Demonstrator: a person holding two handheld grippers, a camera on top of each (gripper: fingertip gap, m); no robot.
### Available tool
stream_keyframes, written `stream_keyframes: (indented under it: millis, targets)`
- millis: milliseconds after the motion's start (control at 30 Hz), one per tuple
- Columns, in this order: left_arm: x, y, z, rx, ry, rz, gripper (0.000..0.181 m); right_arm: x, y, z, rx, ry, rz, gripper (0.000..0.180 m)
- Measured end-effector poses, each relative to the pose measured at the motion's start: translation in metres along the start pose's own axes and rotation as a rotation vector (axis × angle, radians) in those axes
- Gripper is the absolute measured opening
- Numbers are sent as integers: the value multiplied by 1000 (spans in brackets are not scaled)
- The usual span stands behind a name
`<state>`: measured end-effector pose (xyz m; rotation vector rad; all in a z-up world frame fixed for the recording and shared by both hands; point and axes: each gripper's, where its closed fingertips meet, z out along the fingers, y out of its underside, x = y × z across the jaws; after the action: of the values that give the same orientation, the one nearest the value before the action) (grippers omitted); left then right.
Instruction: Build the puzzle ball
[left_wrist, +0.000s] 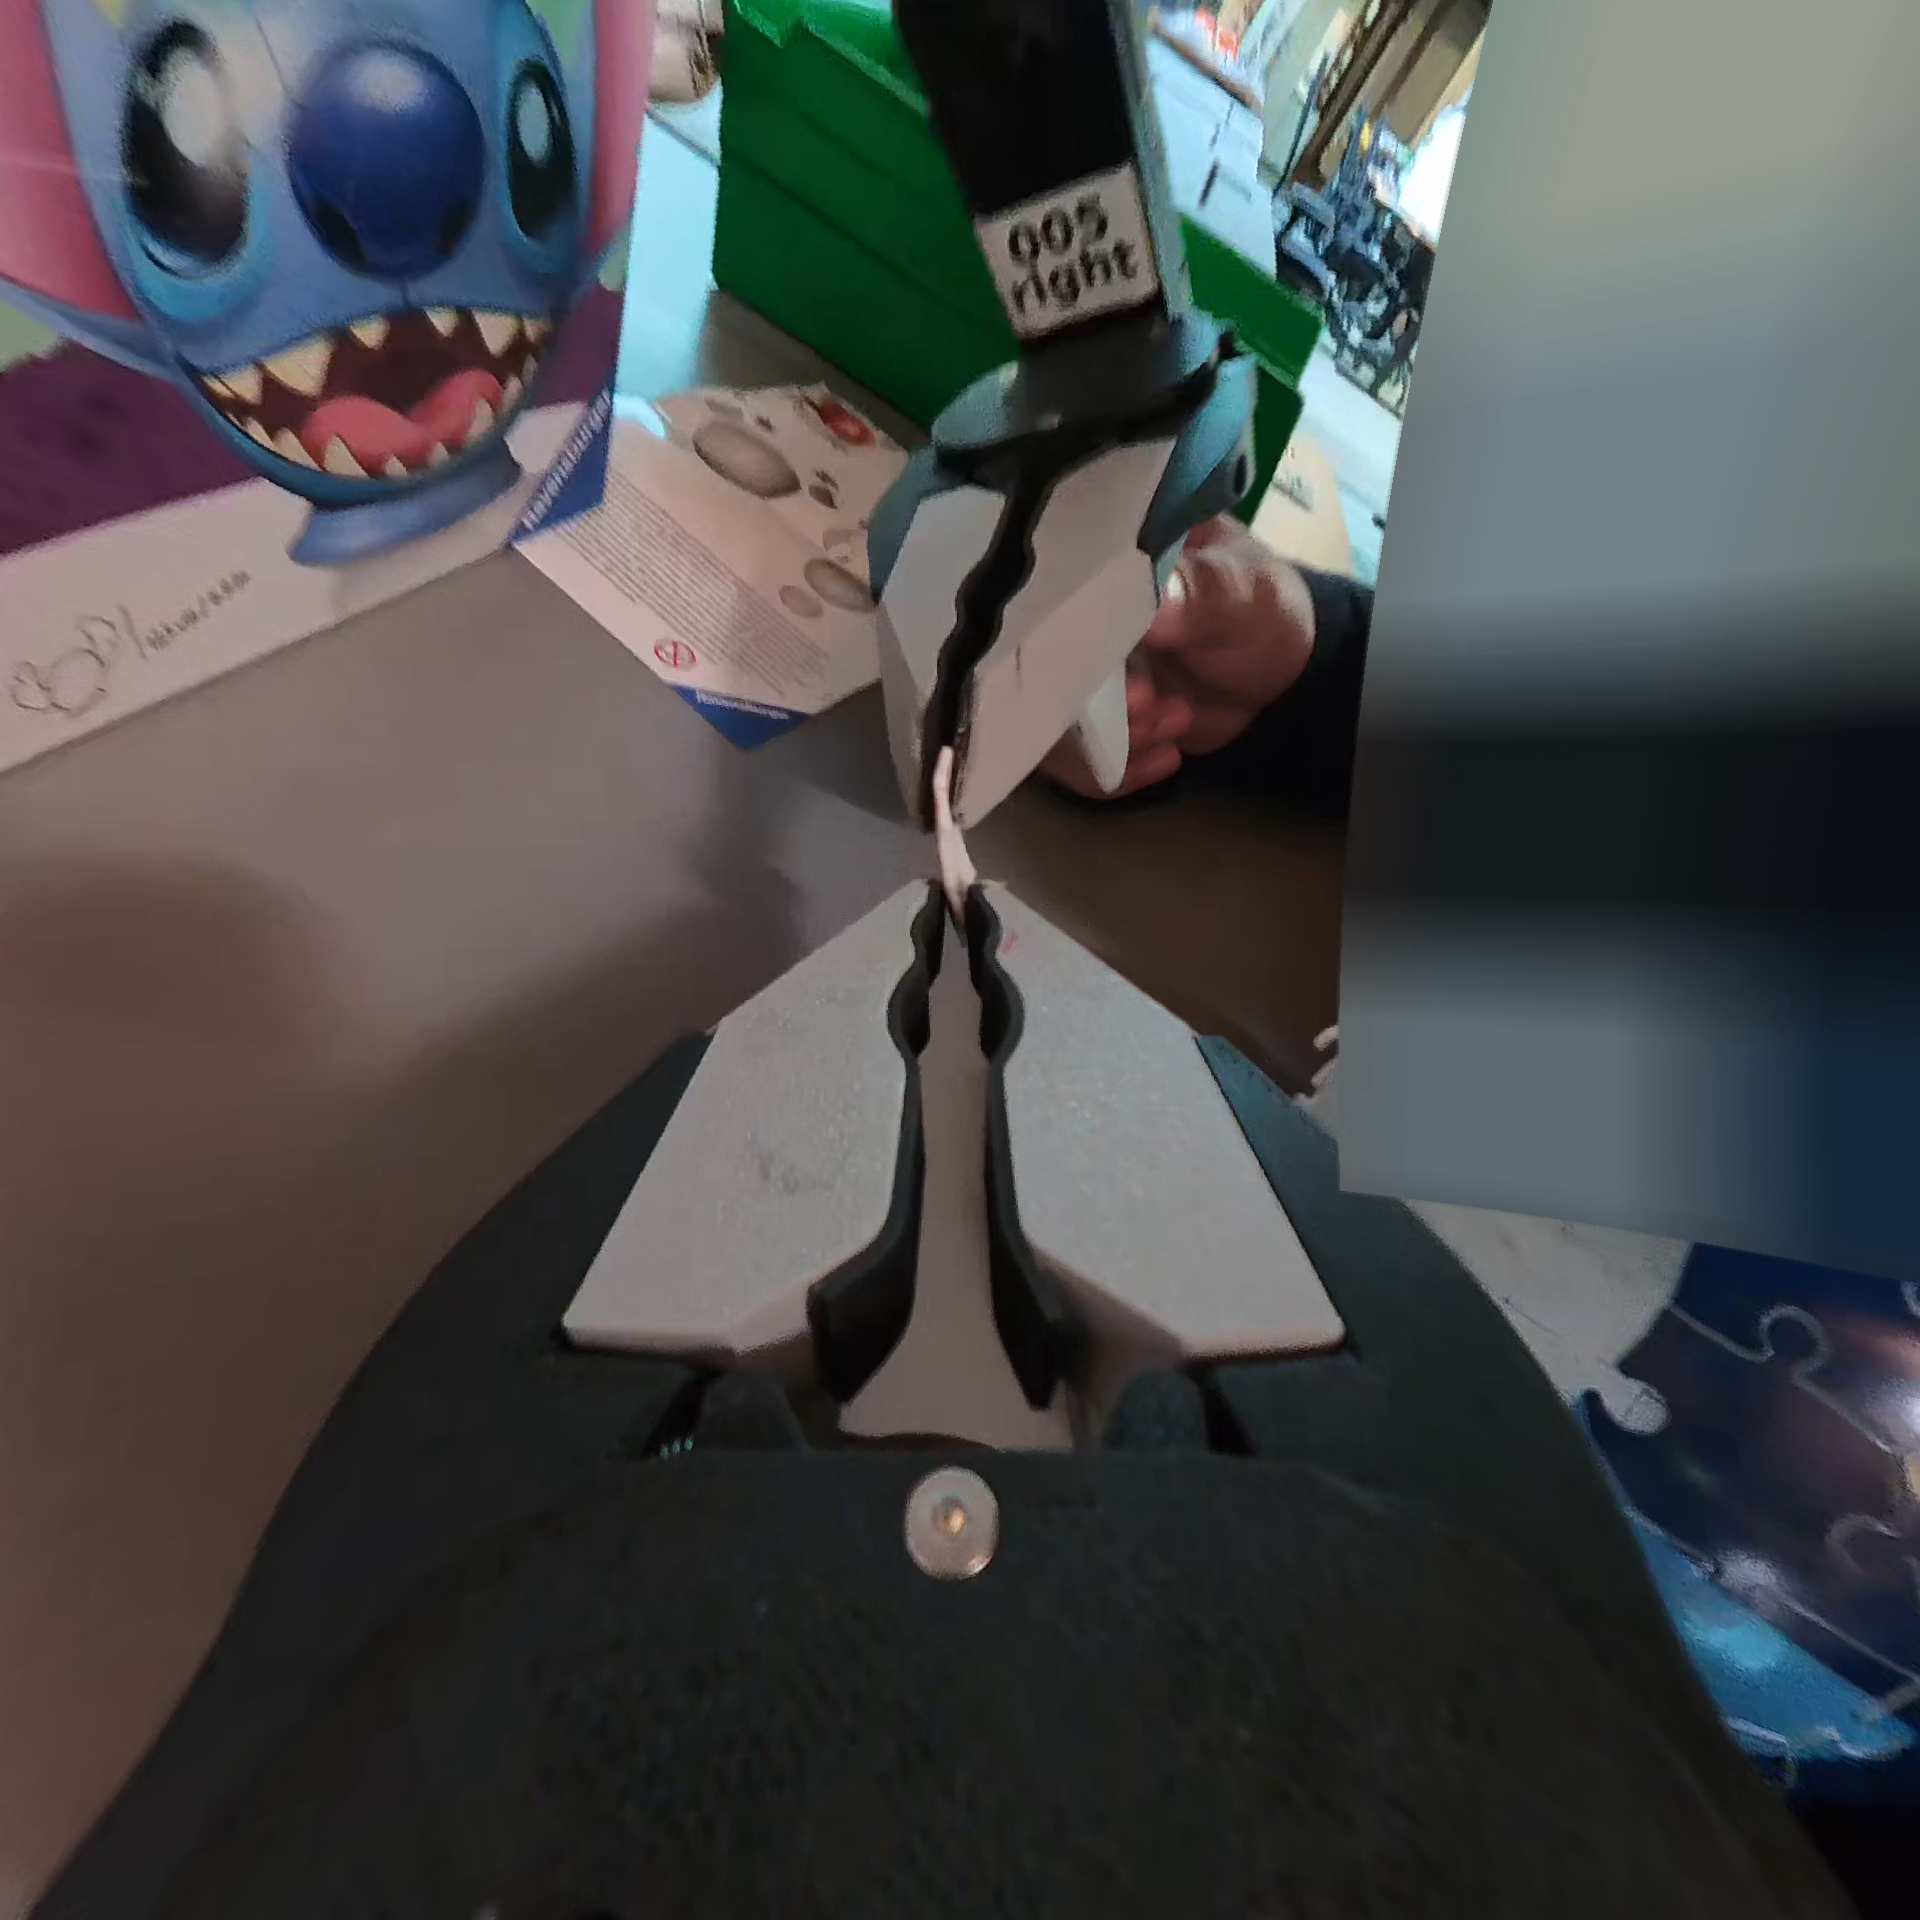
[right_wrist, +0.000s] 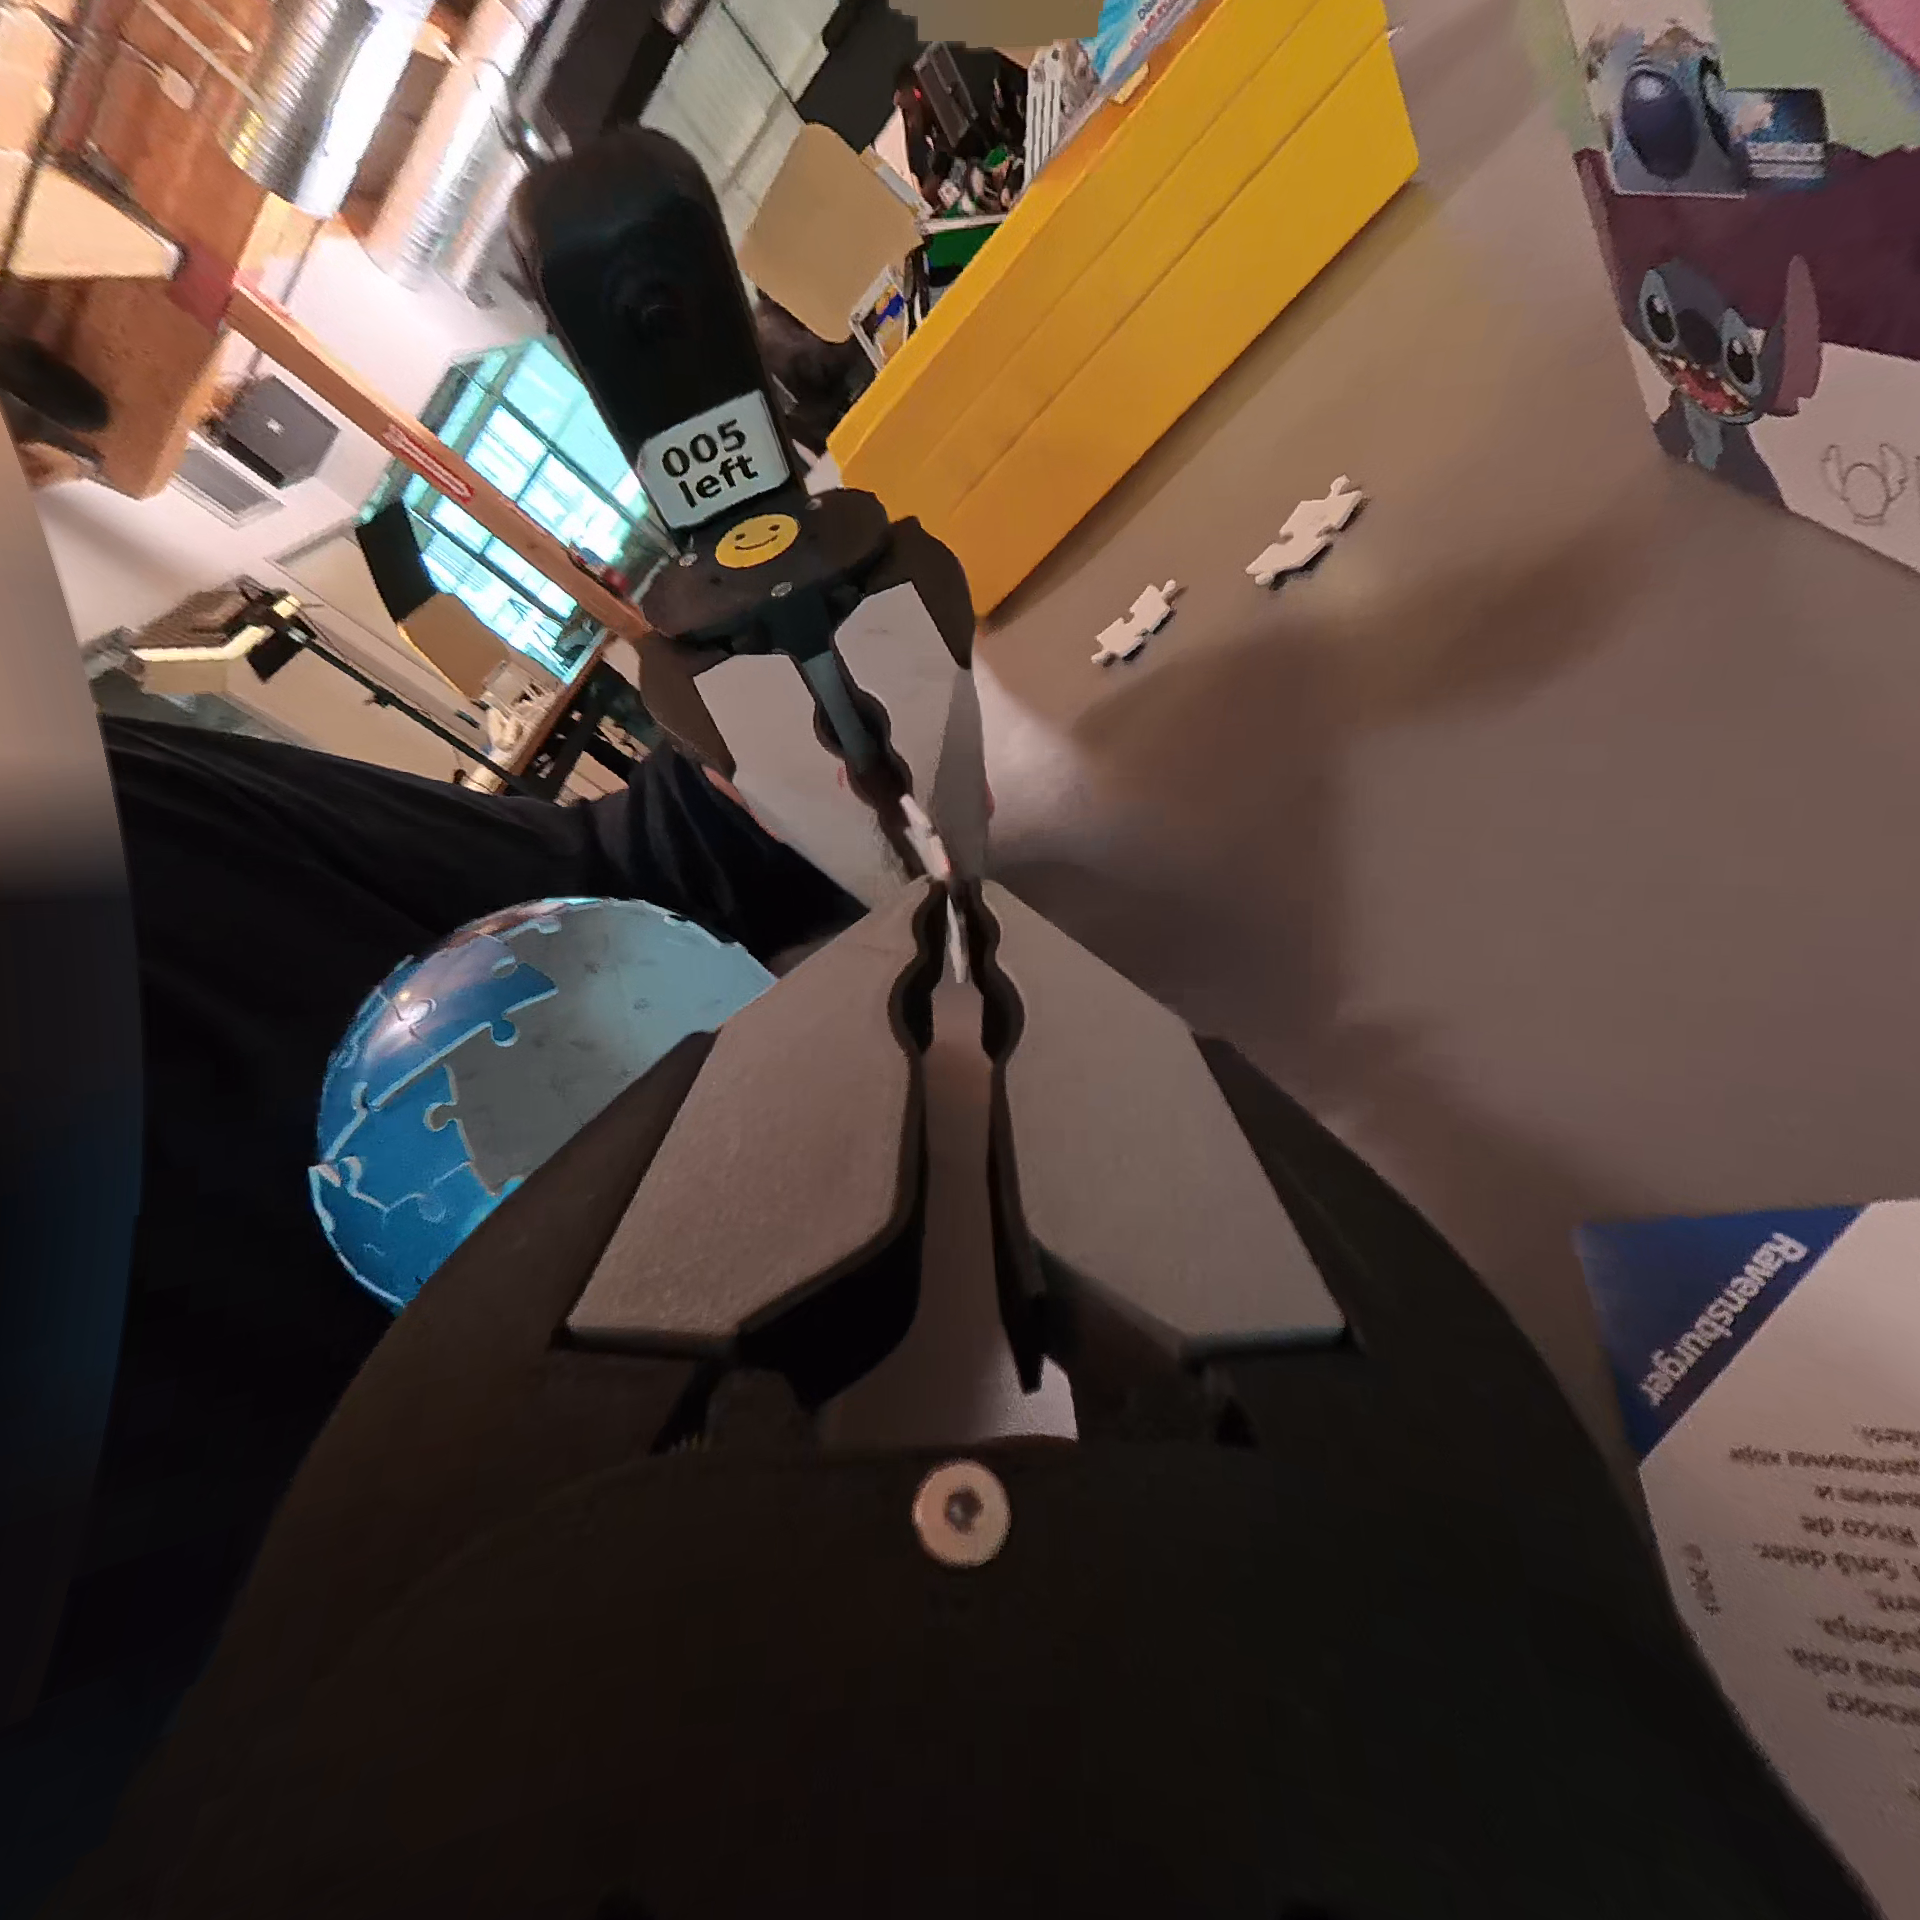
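Note:
In the left wrist view my left gripper (left_wrist: 951, 896) is shut on the near edge of a thin white-backed puzzle piece (left_wrist: 952, 847), seen edge-on. My right gripper (left_wrist: 940, 805) comes in from above, tip to tip with it, shut on the far edge. The right wrist view shows the same meeting: right gripper (right_wrist: 954, 914), left gripper (right_wrist: 928, 836), piece (right_wrist: 956, 948) between the pads. I cannot tell whether this is one piece or two joined. The partly built blue puzzle ball (right_wrist: 416, 1122) lies low left, with an open gap in its shell; it also shows in the left wrist view (left_wrist: 1766, 1538).
Two white loose pieces (right_wrist: 1304, 535) (right_wrist: 1138, 623) lie on the grey table (right_wrist: 1455, 831). A yellow box (right_wrist: 1143, 312) stands behind them. A green box (left_wrist: 831, 208), the puzzle's carton (left_wrist: 343, 260) and a leaflet (left_wrist: 727, 582) are nearby. A person's hand (left_wrist: 1216, 665) holds the right gripper. The tips of both grippers are at nearly the same place.

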<state>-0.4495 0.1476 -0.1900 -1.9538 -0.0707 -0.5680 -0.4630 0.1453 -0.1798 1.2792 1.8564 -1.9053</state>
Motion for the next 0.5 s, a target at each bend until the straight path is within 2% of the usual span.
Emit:
stream_keyframes:
  millis: [133, 500]
  targets:
    - [-1, 10, 1, -70, -22, 62, 6, 1, 10, 1, -83, 56, -81, 0]
    - [5, 8, -2, -66, 8, 84, 0, -2, 21, 0, -189, 95, -170, 0]
